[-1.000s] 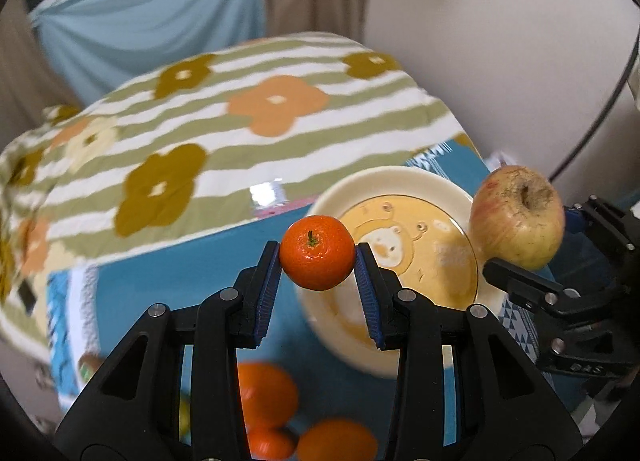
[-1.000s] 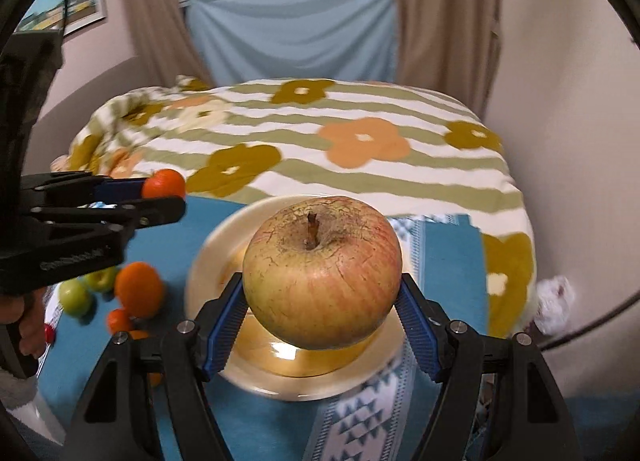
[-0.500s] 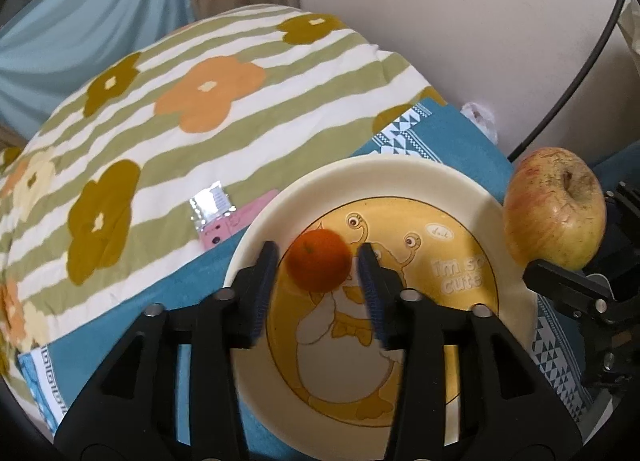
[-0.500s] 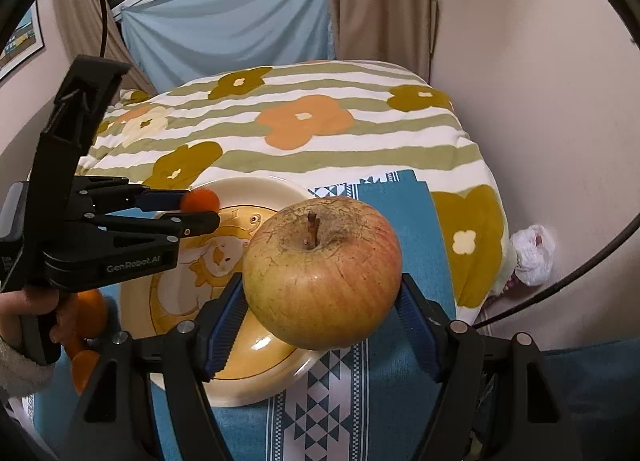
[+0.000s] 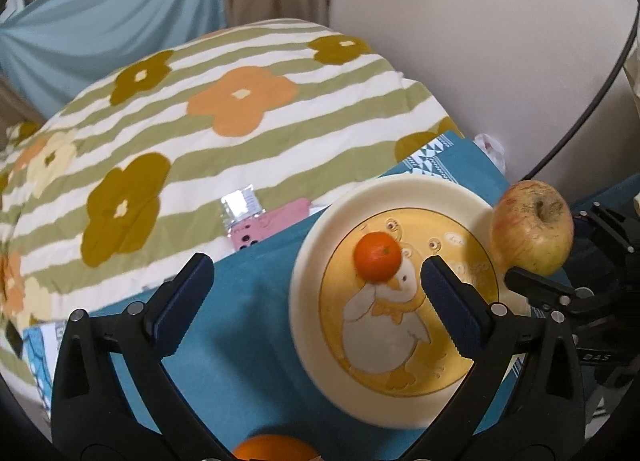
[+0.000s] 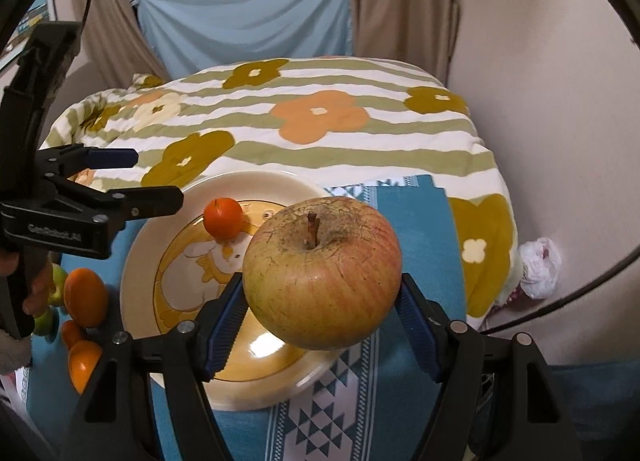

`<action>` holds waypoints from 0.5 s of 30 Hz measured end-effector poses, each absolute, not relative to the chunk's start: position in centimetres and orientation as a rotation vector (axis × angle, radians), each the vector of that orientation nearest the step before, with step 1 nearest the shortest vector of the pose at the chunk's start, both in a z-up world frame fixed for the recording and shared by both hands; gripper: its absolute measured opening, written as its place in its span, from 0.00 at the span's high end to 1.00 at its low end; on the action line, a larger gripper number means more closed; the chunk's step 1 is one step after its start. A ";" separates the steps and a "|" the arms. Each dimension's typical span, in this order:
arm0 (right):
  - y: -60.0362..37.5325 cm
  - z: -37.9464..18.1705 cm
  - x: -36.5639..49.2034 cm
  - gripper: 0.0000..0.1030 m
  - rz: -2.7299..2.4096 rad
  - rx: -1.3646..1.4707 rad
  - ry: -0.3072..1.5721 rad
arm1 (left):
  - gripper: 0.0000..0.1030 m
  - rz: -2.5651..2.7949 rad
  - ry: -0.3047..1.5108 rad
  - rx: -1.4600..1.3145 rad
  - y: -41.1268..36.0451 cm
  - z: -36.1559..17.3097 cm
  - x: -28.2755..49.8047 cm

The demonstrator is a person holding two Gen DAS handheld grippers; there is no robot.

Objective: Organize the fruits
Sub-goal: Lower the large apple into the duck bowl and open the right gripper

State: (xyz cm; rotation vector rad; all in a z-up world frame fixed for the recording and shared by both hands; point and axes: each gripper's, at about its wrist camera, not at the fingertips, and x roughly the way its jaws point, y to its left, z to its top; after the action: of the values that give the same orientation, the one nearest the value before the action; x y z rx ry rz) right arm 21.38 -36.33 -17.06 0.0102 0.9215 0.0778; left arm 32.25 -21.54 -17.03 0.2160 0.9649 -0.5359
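A small mandarin (image 5: 377, 256) lies on the cream plate (image 5: 308, 261) with a yellow duck picture; it also shows in the right wrist view (image 6: 223, 217). My left gripper (image 5: 316, 301) is open wide and empty, its jaws apart just left of and above the plate; it shows in the right wrist view (image 6: 154, 181). My right gripper (image 6: 320, 325) is shut on a large red-yellow apple (image 6: 322, 273) held above the plate's (image 6: 136, 261) near right rim. The apple also shows in the left wrist view (image 5: 532, 227).
Several oranges (image 6: 85, 297) and green fruits (image 6: 56, 281) lie on the blue cloth (image 6: 412, 229) left of the plate. A pink object (image 5: 268, 227) and a foil packet (image 5: 240, 203) lie on the flowered bedspread (image 5: 240, 101). The wall stands close on the right.
My left gripper opened and let go of the mandarin onto the plate, then drew back to the left. My right gripper still holds the apple near the plate's edge.
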 end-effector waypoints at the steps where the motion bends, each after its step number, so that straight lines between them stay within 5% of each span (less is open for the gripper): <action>1: -36.1 -17.2 21.7 0.33 0.089 0.004 0.924 | 0.00 -0.526 0.968 0.205 -21.1 -16.9 32.1; 15: -33.4 -19.4 25.4 0.33 0.185 -0.132 0.946 | 0.00 -0.393 1.001 0.147 -15.9 -16.7 30.0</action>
State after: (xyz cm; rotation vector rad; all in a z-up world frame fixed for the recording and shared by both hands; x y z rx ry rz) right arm 25.44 -33.40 -19.36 -0.1324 0.9462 0.1848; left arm 30.04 -15.89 -16.75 0.1465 1.0013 -0.3930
